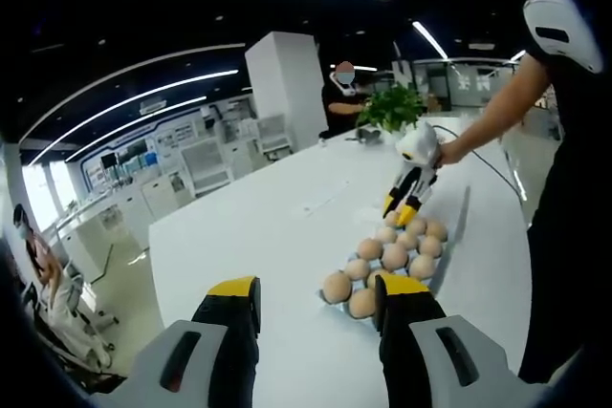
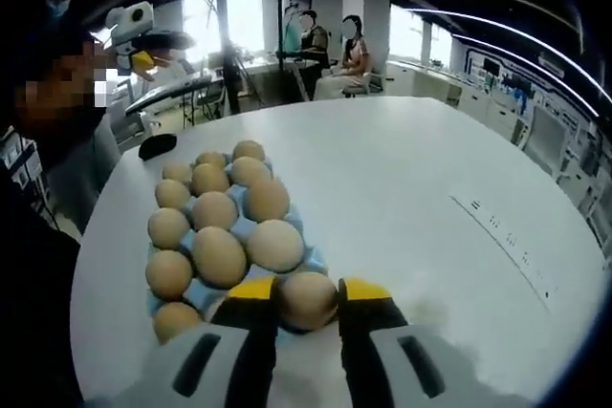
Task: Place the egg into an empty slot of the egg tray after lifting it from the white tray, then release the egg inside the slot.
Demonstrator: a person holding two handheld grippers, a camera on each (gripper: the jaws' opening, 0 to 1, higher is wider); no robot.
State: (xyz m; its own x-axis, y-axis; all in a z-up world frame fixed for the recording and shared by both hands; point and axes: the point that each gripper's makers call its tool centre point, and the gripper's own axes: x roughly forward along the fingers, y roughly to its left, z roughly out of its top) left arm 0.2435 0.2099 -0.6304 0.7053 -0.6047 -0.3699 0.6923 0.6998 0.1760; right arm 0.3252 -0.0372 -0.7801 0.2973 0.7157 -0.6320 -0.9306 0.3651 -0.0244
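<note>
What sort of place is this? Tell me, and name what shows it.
Probably an open-plan office or lab showroom: a big white table holding the egg tray, long ceiling light strips, display cabinets along the wall, and seated people in the background.

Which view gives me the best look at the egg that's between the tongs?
The right gripper view: the egg sits close up between the right tongs, at the near edge of the blue tray. In the left gripper view those tongs hang over the tray's far end, and the egg is too small to make out.
</note>
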